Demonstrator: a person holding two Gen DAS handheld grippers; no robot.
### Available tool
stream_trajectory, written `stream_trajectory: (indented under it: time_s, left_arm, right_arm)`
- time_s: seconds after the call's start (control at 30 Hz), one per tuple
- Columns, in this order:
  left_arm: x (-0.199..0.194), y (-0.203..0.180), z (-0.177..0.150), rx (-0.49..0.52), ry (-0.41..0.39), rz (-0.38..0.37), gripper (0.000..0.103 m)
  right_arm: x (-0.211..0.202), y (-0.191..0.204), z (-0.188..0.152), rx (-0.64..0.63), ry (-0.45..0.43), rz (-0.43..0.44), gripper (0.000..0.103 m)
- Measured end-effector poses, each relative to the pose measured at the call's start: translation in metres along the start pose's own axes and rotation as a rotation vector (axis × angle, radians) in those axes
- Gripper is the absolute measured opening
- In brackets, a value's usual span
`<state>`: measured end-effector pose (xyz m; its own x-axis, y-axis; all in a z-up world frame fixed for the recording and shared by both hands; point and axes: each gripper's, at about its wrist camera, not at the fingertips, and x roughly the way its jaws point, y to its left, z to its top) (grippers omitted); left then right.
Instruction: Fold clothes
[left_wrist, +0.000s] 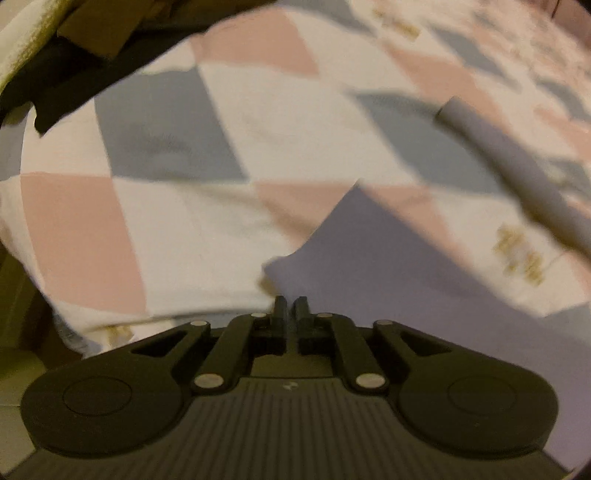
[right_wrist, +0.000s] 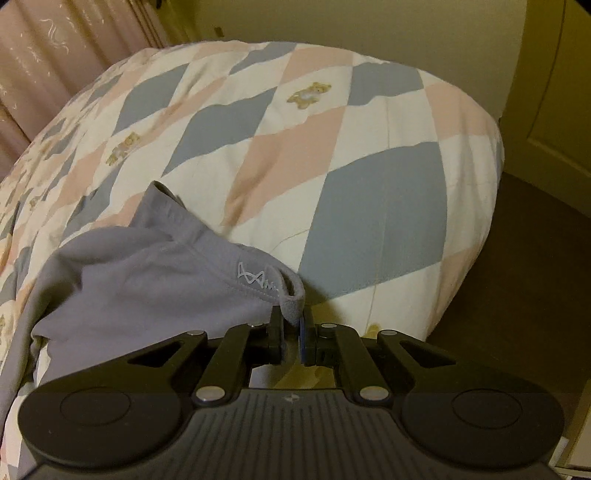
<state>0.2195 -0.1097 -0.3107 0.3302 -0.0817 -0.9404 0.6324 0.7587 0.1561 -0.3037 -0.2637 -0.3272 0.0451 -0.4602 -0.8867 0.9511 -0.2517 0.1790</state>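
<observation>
Grey garment pinched at its hem on a patchwork quilt

My right gripper (right_wrist: 292, 320) has its jaws nearly together on the rolled hem of the soft grey fleece garment (right_wrist: 140, 280); my left gripper (left_wrist: 290, 308) hangs all but closed over grey cloth, empty as far as I can tell. Beyond lies the diamond-patterned pink, grey and white quilt (right_wrist: 369, 147), then pink pleated curtains (right_wrist: 55, 55).

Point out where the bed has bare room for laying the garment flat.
Free: the quilt right of and beyond the grey garment, up to the teddy print and the bed's right edge. Crowded: the near left, where the garment lies bunched by the right gripper.
</observation>
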Motion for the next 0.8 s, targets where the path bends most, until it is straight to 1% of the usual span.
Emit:
stream_trajectory:
  time_s: [0.03, 0.07, 0.1, 0.13, 0.17, 0.23, 0.3, 0.37, 0.5, 0.57, 0.67, 0.73, 0.8]
  left_arm:
    - [0.002, 0.003, -0.003, 0.013, 0.015, 0.030, 0.007]
    - [0.004, 0.007, -0.006, 0.026, 0.030, 0.060, 0.008]
    - [0.005, 0.010, -0.009, 0.039, 0.044, 0.089, 0.011]
    - [0.001, 0.015, -0.009, 0.031, 0.048, 0.096, 0.011]
    - [-0.006, 0.021, -0.007, 0.009, 0.045, 0.090, 0.011]
    - [-0.024, 0.022, 0.003, -0.014, 0.011, 0.046, 0.014]
    - [-0.041, 0.009, 0.019, -0.009, -0.052, -0.036, 0.023]
    - [-0.049, -0.010, 0.037, -0.020, -0.102, -0.148, 0.028]
    - [-0.037, -0.046, 0.077, -0.080, -0.120, -0.337, 0.028]
    - [-0.023, -0.062, 0.095, -0.108, -0.109, -0.398, 0.028]
    - [-0.003, -0.084, 0.117, -0.123, -0.083, -0.419, 0.028]
    - [0.006, -0.095, 0.125, -0.126, -0.070, -0.419, 0.028]
    - [0.006, -0.106, 0.129, -0.106, -0.067, -0.404, 0.028]
  right_arm:
    - [0.004, 0.000, -0.001, -0.006, 0.034, -0.020, 0.030]
    - [0.009, 0.000, -0.003, -0.013, 0.069, -0.069, 0.045]
    - [0.013, 0.000, -0.006, -0.021, 0.104, -0.123, 0.052]
    - [0.013, 0.000, -0.009, -0.032, 0.118, -0.164, 0.053]
    - [0.010, 0.000, -0.010, -0.037, 0.112, -0.182, 0.054]
    - [-0.001, 0.001, -0.008, -0.032, 0.075, -0.174, 0.055]
    - [-0.010, 0.006, -0.004, -0.031, 0.036, -0.140, 0.055]
    - [-0.013, 0.020, 0.004, -0.063, -0.004, -0.087, 0.055]
    - [0.002, 0.064, 0.023, -0.149, -0.029, 0.001, 0.055]
    - [0.014, 0.086, 0.032, -0.202, -0.033, 0.040, 0.054]
    - [0.030, 0.119, 0.048, -0.291, -0.055, 0.085, 0.053]
    - [0.038, 0.131, 0.061, -0.304, -0.072, 0.117, 0.053]
    - [0.043, 0.142, 0.077, -0.322, -0.101, 0.157, 0.053]
